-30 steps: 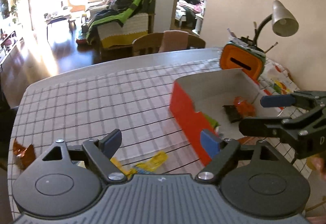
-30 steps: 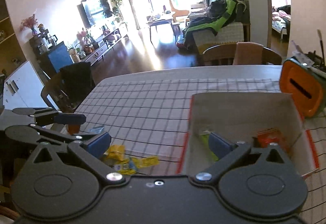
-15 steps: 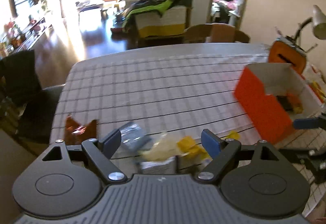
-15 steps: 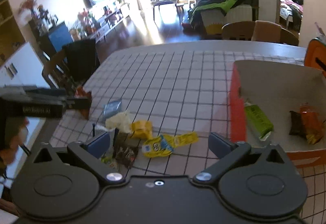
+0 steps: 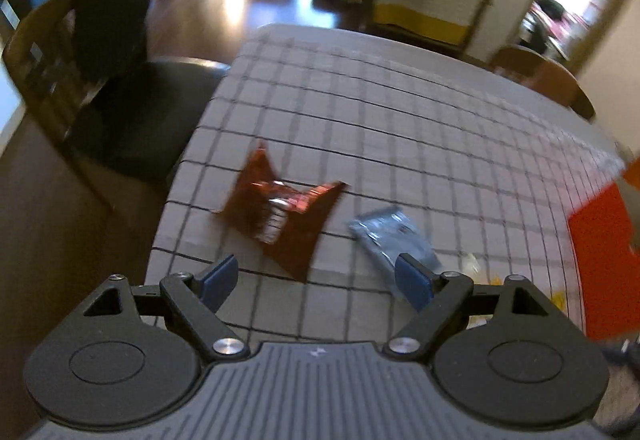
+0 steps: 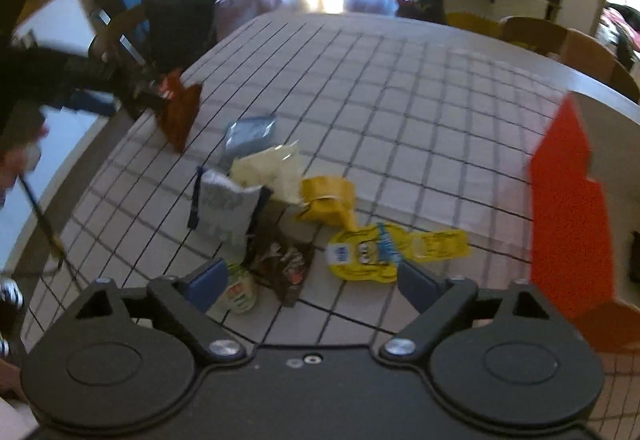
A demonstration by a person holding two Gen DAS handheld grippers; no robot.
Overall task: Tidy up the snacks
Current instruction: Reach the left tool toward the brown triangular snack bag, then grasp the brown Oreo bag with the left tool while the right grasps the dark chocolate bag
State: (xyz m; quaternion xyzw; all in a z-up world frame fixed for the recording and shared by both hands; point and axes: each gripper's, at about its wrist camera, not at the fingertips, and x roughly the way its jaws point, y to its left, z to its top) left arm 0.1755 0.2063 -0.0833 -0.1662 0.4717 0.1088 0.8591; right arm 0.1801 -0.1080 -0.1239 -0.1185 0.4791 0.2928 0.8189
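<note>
My left gripper (image 5: 316, 282) is open and empty, just short of a crumpled red-brown snack wrapper (image 5: 280, 214) near the table's left edge. A grey-blue packet (image 5: 390, 238) lies to its right. My right gripper (image 6: 308, 282) is open and empty above a pile of snacks: a dark wrapper (image 6: 286, 266), a yellow pouch (image 6: 372, 252), a yellow packet (image 6: 328, 200), a white bag (image 6: 226, 202), a cream bag (image 6: 272, 170) and a green-white packet (image 6: 240, 290). The orange box (image 6: 568, 216) stands at the right. The left gripper shows blurred in the right wrist view (image 6: 120, 88).
The checked tablecloth (image 5: 400, 128) covers the table. A dark chair (image 5: 132, 112) stands beyond the left edge, and a wooden chair (image 5: 544, 80) at the far side. The orange box edge shows at the right of the left wrist view (image 5: 600, 244).
Both grippers have swung left, away from the orange box. The left one now faces the red-brown wrapper; the right one has come down over the snack pile.
</note>
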